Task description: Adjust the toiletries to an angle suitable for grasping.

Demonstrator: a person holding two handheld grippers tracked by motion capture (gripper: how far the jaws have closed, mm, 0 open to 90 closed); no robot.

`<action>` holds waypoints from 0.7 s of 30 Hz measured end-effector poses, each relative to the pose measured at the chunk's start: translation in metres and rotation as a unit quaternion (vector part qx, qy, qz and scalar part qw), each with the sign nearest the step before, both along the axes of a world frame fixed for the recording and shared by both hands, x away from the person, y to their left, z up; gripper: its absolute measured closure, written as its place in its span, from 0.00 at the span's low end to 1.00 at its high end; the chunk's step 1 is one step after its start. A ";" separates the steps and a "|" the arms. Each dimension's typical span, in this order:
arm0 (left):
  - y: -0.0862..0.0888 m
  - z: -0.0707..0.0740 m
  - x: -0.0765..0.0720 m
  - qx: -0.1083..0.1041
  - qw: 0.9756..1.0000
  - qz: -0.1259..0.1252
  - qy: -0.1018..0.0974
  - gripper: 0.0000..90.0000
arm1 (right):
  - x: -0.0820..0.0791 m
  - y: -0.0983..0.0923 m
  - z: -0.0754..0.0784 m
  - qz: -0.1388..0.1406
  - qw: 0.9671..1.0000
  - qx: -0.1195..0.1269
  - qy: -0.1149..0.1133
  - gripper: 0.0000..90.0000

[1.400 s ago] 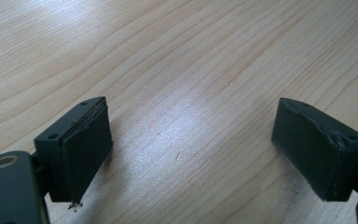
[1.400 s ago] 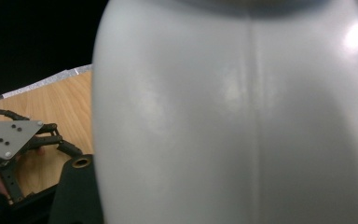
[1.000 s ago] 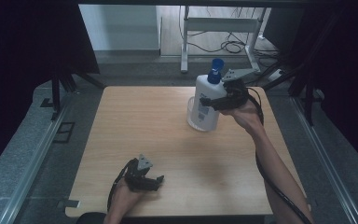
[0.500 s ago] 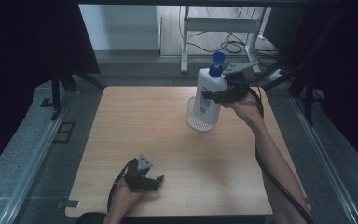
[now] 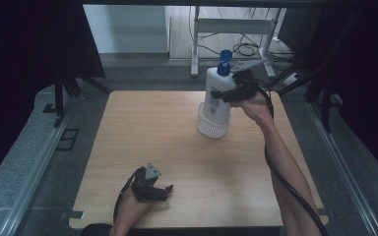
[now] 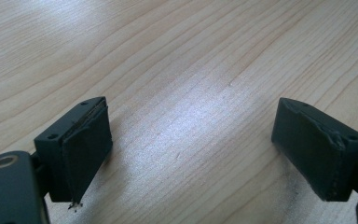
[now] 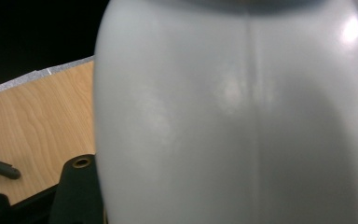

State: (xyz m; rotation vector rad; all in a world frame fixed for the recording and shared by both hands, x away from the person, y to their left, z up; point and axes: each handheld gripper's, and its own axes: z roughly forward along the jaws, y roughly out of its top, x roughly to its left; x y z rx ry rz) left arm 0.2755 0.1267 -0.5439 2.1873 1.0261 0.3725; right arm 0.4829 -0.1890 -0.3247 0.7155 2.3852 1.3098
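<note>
Item one: white bottle (image 5: 218, 96) with a blue pump cap (image 5: 224, 57), upright, its base set inside a small white perforated basket (image 5: 211, 126) that stands on the far right part of the wooden desk (image 5: 152, 132). Seen from the high view, the bottle rises well above the basket's rim; a printed label shows on its side, too small to read. Item two: right tool (image 5: 221, 93), held level by the person's right hand (image 5: 254, 105), its jaws clamped on the bottle's body from the right side, above the basket. In the right gripper view the bottle's pale, glossy wall (image 7: 242, 116) sits right against the lens, with a faint vertical seam down its middle and desk grain showing to the left. Item three: left tool (image 5: 166, 189), held in the left hand (image 5: 134, 204) near the desk's front edge, well apart from the bottle and basket. Its jaws stand wide with nothing between them; the left gripper view shows both black pads (image 6: 85, 154) hovering close over bare wood grain. Item four: black cable (image 5: 290, 191), trailing from the right tool along the forearm to the desk's front right corner.
</note>
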 end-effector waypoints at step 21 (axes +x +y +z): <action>0.000 0.000 0.000 0.001 1.000 0.001 -0.001 0.13 | 0.030 -0.003 -0.030 -0.021 1.000 0.000 0.001 0.41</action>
